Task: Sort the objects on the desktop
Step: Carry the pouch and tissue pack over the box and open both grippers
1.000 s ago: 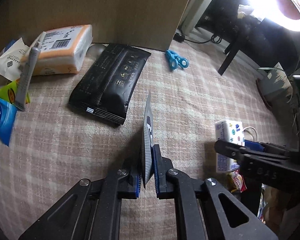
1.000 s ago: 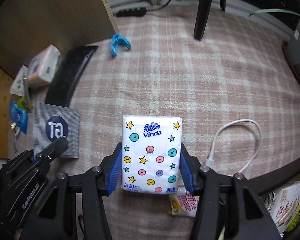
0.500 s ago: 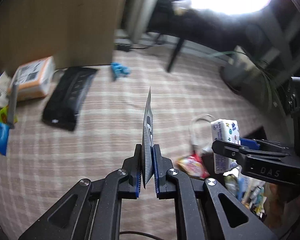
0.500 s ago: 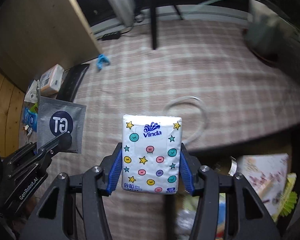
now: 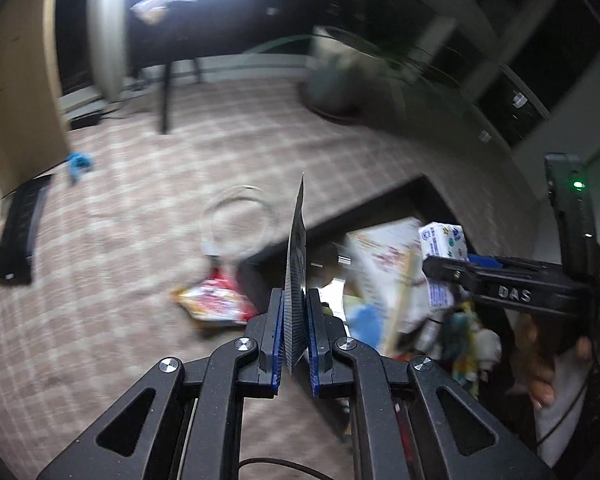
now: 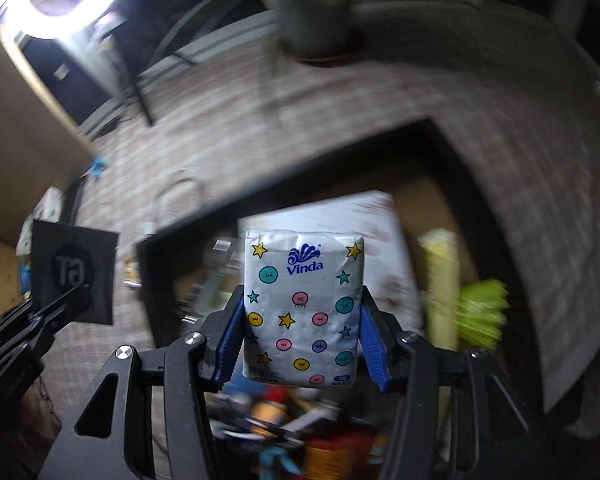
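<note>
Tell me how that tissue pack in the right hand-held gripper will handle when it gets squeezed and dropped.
The tissue pack is probably soft: its glossy wrap looks dimpled and puffy. It seems light, since the right hand-held gripper carries it by the sides alone. The plastic film may be a bit slippery. Dropped into the box, it should land flat without rolling.

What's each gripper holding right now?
Left gripper: closed on the flat grey sachet.
Right gripper: closed on the Vinda tissue pack.
</note>
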The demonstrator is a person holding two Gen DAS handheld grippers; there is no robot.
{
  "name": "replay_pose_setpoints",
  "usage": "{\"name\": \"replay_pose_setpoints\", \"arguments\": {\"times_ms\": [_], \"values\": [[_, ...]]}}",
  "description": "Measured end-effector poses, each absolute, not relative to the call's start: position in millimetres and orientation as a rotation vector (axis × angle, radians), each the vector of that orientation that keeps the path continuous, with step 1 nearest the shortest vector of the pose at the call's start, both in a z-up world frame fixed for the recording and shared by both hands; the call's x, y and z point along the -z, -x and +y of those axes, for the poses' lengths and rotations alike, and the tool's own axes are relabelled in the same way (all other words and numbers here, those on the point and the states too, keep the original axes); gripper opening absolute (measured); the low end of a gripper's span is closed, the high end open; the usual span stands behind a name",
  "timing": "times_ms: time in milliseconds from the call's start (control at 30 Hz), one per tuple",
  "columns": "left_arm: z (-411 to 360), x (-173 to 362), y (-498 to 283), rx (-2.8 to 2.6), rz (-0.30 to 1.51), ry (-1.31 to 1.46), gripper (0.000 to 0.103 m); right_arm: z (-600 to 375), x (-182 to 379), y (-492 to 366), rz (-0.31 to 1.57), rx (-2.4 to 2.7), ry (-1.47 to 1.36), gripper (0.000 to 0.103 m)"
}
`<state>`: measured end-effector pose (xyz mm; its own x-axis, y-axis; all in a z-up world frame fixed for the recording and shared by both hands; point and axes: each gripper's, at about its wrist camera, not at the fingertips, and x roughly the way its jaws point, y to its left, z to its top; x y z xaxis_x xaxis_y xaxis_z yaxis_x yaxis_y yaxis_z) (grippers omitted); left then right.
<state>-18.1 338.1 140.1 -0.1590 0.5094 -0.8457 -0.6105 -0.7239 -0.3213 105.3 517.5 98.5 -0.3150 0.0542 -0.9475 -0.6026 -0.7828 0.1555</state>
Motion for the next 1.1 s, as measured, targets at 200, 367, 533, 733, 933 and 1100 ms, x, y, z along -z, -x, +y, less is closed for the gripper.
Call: {"name": "replay_pose_setpoints", "arguments": {"times_ms": [200,367,533,733,933,1100], "values": [[377.0,-140.6,-17.0,-1.827,0.175,1.349,0.009,552.3,-91.4,-157.0,0.762,-2.031,1.46,0.051],[400.9,-141.3,-43.8,-1.755,0.23,1.329,0.009,564.3,-88.3,-184.6,0.781,-1.986,1.432,0.051],[415.7,-142.6,-62.5,-1.705,0.266,1.315,0.009,568.3,-85.8,-199.4,0.801,-1.956,1.418,0.051],[425.1,-143.3,-79.1,-1.67,0.303,1.298,0.009,568.8,-83.7,-205.5,0.813,-1.954,1.415,0.051],[434.8,-141.9,-88.5,-1.657,0.372,1.261,0.034,565.6,-84.2,-203.5,0.791,-1.98,1.419,0.054],[426.8,-138.2,-74.1,-1.731,0.357,1.291,0.059,567.3,-82.6,-201.6,0.822,-1.971,1.416,0.055]]}}
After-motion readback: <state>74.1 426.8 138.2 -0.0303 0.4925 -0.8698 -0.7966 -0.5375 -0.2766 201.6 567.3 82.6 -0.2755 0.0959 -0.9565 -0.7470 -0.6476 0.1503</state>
